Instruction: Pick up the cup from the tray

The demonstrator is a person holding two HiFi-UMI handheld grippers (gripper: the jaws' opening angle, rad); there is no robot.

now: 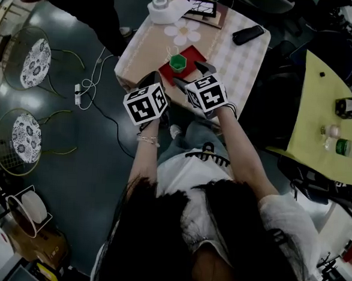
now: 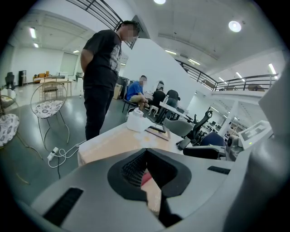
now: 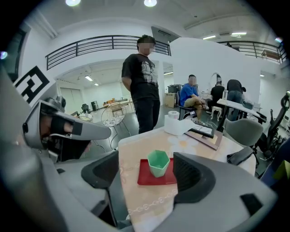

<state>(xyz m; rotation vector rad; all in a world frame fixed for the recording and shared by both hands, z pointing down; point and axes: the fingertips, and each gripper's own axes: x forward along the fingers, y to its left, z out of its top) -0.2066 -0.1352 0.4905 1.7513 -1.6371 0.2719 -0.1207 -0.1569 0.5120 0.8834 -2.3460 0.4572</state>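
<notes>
A green hexagonal cup (image 1: pixel 178 61) stands upright on a small red tray (image 1: pixel 191 55) near the front edge of a table with a checked cloth (image 1: pixel 241 63). My right gripper (image 1: pixel 191 76) hovers just short of the tray, open. In the right gripper view the cup (image 3: pixel 158 163) and tray (image 3: pixel 154 178) sit ahead, framed by the jaws of the right gripper (image 3: pixel 148 176), untouched. My left gripper (image 1: pixel 151 80) hangs at the table's near left edge, shut and empty. In its own view the left gripper (image 2: pixel 147 174) shows only a sliver of red tray past its pads.
A tissue roll (image 1: pixel 160 3), a framed picture (image 1: pixel 200 7), a flower mat (image 1: pixel 183 30) and a black case (image 1: pixel 248 34) lie farther back. A person in black (image 3: pixel 142 86) stands beyond the table. Wire chairs (image 1: pixel 34 61) and a cable (image 1: pixel 77 94) are left; a yellow table (image 1: pixel 322 111) is right.
</notes>
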